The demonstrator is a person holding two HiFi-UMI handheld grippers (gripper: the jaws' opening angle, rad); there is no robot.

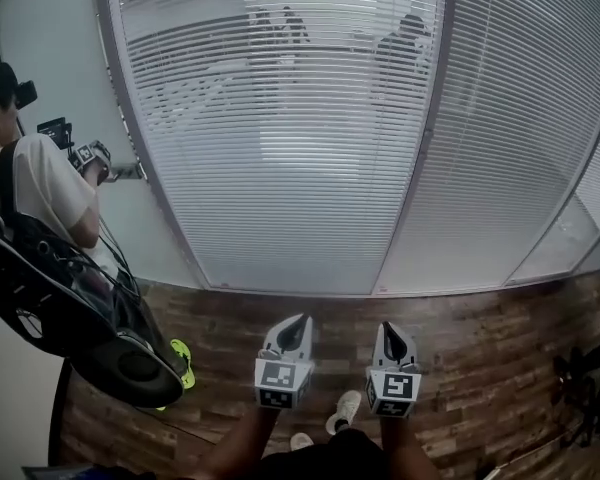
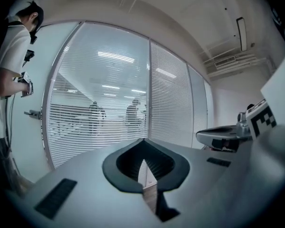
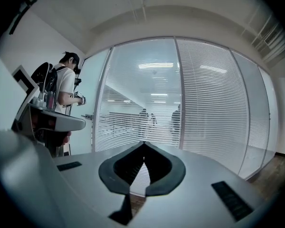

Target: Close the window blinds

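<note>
White slatted window blinds cover the glass wall ahead. On this wide panel the slats stand partly open, and figures show through the glass. The panel to its right looks closed and opaque. My left gripper and right gripper hover side by side low over the floor, pointing at the window and well short of it. In the left gripper view the left gripper is shut with nothing in it, the blinds beyond. In the right gripper view the right gripper is likewise shut and empty before the blinds.
A person with a black backpack stands at the left by a glass door and its handle, holding grippers. Dark wood flooring runs to the window's base. Some black equipment sits at the far right.
</note>
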